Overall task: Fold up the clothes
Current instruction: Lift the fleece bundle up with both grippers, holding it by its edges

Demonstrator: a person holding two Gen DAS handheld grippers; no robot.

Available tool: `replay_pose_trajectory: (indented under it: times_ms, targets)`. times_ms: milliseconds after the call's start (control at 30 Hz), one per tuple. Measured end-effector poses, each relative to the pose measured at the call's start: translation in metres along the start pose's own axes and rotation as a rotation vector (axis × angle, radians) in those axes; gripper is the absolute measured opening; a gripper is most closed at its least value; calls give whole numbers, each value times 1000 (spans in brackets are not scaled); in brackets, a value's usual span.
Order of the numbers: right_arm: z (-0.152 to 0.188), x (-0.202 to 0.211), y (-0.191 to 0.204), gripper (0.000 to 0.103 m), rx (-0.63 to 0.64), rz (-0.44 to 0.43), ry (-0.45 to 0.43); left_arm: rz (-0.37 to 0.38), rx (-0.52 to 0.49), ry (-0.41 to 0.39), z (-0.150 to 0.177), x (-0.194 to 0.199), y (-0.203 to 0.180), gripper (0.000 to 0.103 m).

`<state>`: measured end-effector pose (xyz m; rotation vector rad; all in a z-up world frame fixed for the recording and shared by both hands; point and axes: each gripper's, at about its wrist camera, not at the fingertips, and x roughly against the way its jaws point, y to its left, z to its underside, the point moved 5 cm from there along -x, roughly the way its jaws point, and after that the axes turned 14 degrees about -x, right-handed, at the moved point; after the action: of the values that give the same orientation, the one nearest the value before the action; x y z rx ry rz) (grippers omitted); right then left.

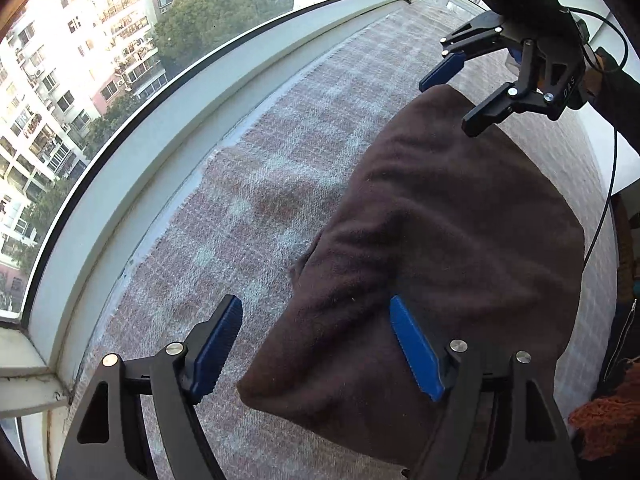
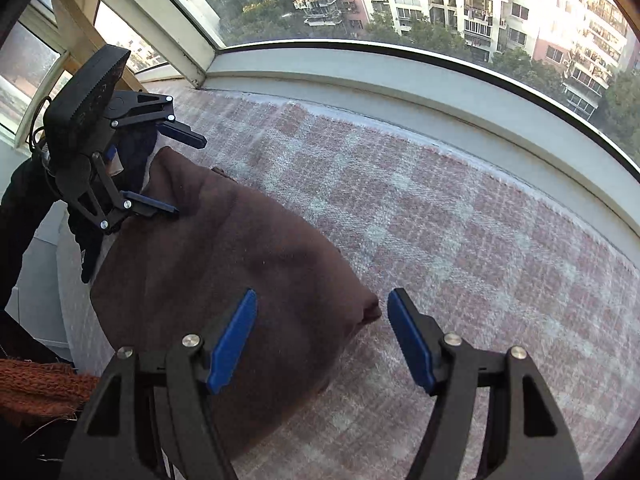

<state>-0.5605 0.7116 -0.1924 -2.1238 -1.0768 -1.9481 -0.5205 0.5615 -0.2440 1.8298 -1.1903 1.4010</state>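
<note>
A dark brown garment (image 1: pixel 440 240) lies folded into a compact bundle on the plaid cloth surface; it also shows in the right wrist view (image 2: pixel 224 248). My left gripper (image 1: pixel 316 344) is open and empty, hovering over the bundle's near-left corner. It shows in the right wrist view (image 2: pixel 180 172) over the bundle's far end. My right gripper (image 2: pixel 322 336) is open and empty above the bundle's pointed corner. It shows in the left wrist view (image 1: pixel 452 100) over the far end of the bundle.
A pink-and-white plaid cloth (image 1: pixel 256 184) covers the window ledge surface. A curved window sill (image 1: pixel 160 152) and glass run along the far side. An orange knitted item (image 1: pixel 608 420) lies at the near edge, also in the right wrist view (image 2: pixel 40 384).
</note>
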Motion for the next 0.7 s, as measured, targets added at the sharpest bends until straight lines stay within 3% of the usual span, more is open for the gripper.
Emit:
replay_pose_trajectory:
  times_ms: [133,300,367,500,567,633,700]
  targets:
    - [12,0,-7,68,-49,6,-42,56,94,21,2,-7,7,77]
    - [7,-4,-11,68,-86,-33,-30,54,100,16,-8,-17,4,84]
    - [5,-9,-10,79,-99,-42,-27,52,95,6,-10,-18,2,86]
    - [2,-19,-7,84,-115,-52,-20,55,79,-11,-10,-17,-1,84]
    - [1,-21,0,84,-91,-47,-15,66,66,-18,-10,-15,-2,82]
    - [1,-23,6,84,-79,-82,2,100,50,-29,-8,-10,-3,62]
    - [1,-27,14,84,-56,-87,8,134,38,-42,-6,-7,-2,57]
